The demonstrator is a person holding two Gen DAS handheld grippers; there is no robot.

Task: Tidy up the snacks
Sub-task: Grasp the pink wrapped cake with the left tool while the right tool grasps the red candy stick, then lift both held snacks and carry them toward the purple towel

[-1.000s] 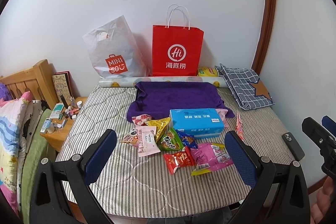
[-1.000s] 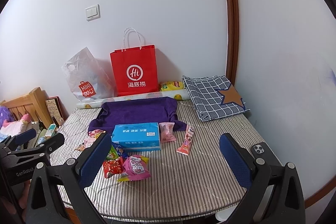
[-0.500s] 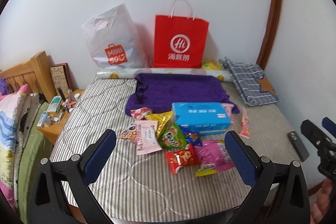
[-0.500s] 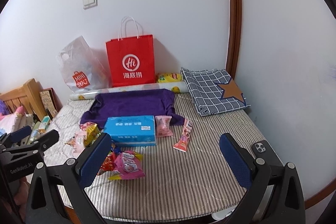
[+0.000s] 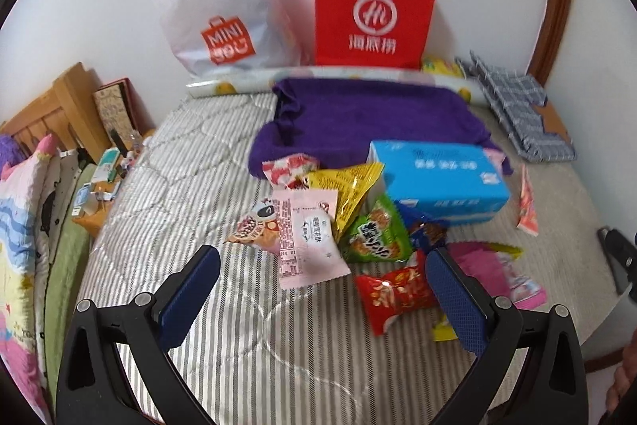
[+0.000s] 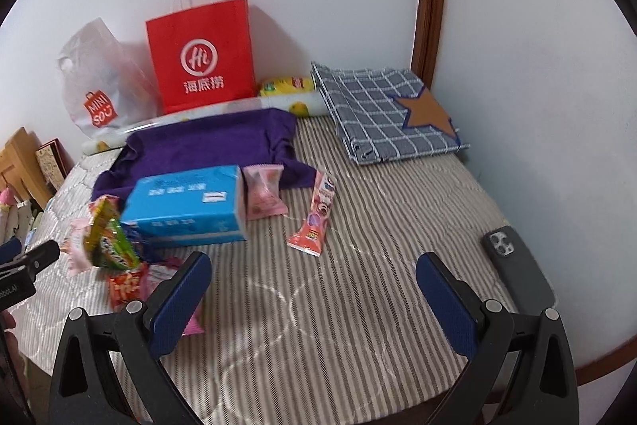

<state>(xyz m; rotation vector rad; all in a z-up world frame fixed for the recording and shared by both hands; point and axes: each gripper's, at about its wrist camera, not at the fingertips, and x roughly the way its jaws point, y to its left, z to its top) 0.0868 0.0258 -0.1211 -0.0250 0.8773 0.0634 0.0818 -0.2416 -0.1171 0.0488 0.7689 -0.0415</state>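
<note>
Several snack packets lie in a heap on the striped mattress [image 5: 191, 162]: a pale pink packet [image 5: 308, 237], a yellow one [image 5: 348, 188], a green one [image 5: 376, 236], a red one [image 5: 396, 289] and a magenta one [image 5: 497, 269]. A blue tissue box [image 5: 436, 176] sits behind them. My left gripper [image 5: 322, 293] is open and empty, just short of the heap. My right gripper [image 6: 312, 301] is open and empty over bare mattress; a pink snack stick [image 6: 316, 216] and a pink packet [image 6: 262, 192] lie ahead of it.
A red paper bag [image 5: 374, 12] and a white Miniso bag [image 5: 225, 12] stand against the wall behind a purple towel [image 5: 370, 114]. A folded checked cloth [image 6: 382, 110] lies at the back right, a phone [image 6: 517, 265] at the right edge. A cluttered bedside table [image 5: 99, 192] is left.
Both grippers have moved forward and lower toward the bed; the snack heap looms larger in the left wrist view. Both stay open.
</note>
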